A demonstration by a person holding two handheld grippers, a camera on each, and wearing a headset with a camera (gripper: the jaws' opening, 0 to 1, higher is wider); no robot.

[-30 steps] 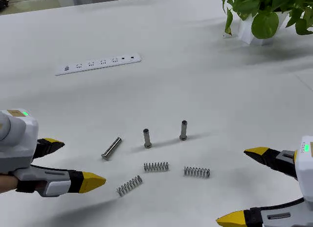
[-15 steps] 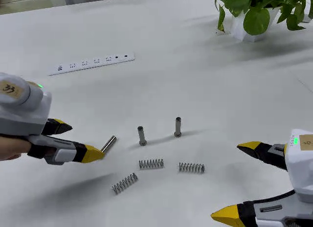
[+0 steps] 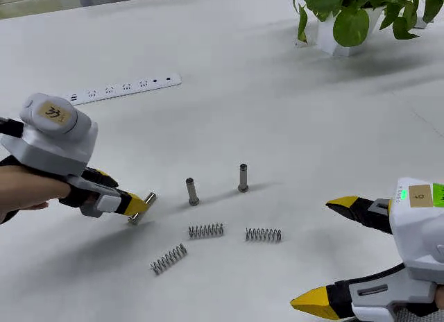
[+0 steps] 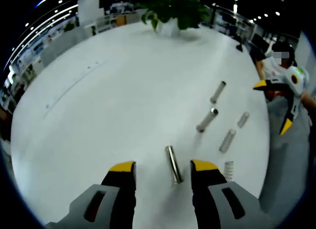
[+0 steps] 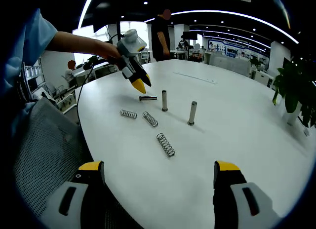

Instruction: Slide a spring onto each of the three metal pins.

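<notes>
The lying pin (image 4: 172,162) is found flat on the table (image 4: 123,91) between the parted jaws of the left gripper (image 4: 163,167). Its long axis runs forward along them, closer to the right-hand jaw. The right gripper (image 5: 159,167), spread wide, is held well apart, so the left is judged nearer.

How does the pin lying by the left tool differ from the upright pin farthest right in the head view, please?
The lying pin rests flat, while the far-right pin stands upright. The lying pin sits between the open jaws of the left tool; the far-right pin stands well away from that tool. Both are plain metal pins with no spring on them.
</notes>
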